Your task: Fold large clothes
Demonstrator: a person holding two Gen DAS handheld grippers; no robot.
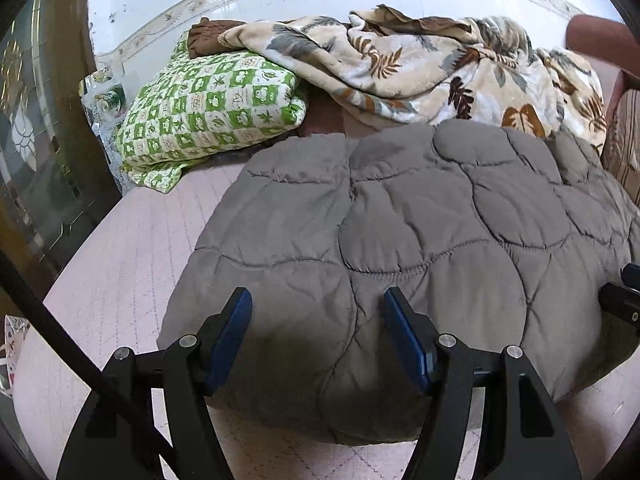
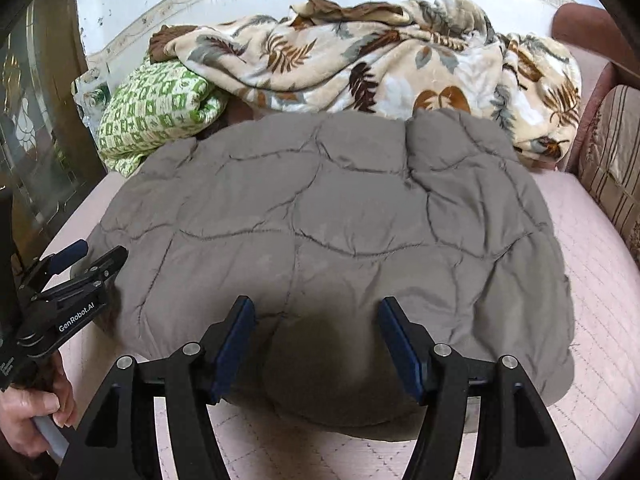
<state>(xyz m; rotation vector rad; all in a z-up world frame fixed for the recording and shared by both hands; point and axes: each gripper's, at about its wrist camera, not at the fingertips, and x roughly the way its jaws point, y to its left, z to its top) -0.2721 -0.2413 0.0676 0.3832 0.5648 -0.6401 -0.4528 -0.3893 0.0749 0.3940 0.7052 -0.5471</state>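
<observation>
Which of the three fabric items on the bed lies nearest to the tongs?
The grey quilted padded garment, spread flat directly before both tongs; the green checked pillow and beige leaf-print blanket lie behind it.

Each hand-held gripper (image 1: 318, 300) has black arms, blue pads (image 2: 236, 344), silver screws (one marked "GenRobot.AI").

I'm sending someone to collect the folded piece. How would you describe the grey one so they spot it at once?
Start at the pink quilted bed. The grey padded garment lies folded nearest the front edge, ahead of a leaf-print blanket and a green-and-white checked bundle. It is the only plain-coloured, puffy piece, stitched in curved lines.
</observation>
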